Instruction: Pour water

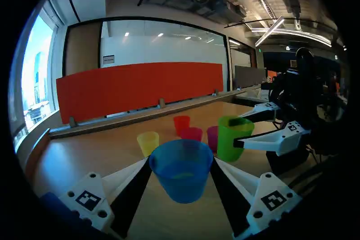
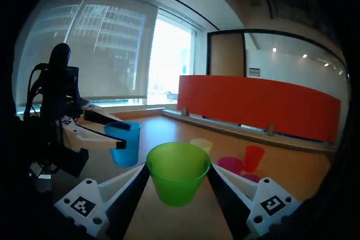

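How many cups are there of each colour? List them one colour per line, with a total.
blue cup: 1
green cup: 1
yellow cup: 1
red cup: 1
pink cups: 2
Total: 6 cups

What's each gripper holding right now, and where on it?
Left gripper clamps the blue cup by its side walls, just below the rim. Right gripper holds the green cup the same way.
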Motion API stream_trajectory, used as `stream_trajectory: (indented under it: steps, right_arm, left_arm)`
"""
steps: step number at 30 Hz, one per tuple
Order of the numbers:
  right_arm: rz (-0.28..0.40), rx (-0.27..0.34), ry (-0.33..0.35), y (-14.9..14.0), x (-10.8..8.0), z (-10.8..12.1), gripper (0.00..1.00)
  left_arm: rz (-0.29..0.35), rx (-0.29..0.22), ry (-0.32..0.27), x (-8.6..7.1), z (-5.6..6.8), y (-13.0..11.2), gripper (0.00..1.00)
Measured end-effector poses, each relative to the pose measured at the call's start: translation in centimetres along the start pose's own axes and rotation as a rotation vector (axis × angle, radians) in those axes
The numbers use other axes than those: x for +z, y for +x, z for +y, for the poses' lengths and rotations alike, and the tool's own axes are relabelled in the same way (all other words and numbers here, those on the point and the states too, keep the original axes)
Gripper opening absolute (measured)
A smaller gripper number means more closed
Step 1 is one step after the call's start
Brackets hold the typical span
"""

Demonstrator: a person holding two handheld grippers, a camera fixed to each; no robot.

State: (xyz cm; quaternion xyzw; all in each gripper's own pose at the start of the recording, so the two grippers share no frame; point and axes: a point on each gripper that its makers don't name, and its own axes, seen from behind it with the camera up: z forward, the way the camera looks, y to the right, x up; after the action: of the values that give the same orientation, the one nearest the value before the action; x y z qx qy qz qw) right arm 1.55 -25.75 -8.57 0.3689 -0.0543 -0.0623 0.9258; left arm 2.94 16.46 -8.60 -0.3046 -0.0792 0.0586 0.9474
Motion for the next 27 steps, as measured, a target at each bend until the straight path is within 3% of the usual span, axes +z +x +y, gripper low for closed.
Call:
stream_trajectory:
  steps: [8, 27]
  right_arm:
    - [-0.018, -0.01, 0.013, -0.3, 0.1, -0.3, 0.92]
    - [-0.093, -0.03, 0.085, -1.6, -0.2, -1.7, 0.92]
  left_arm:
    - [-0.001, 0.022, -0.003, 0.0, 0.1, 0.1, 0.88]
    - [-0.015, 0.166, 0.008, 0.9, 0.3, 0.5, 0.87]
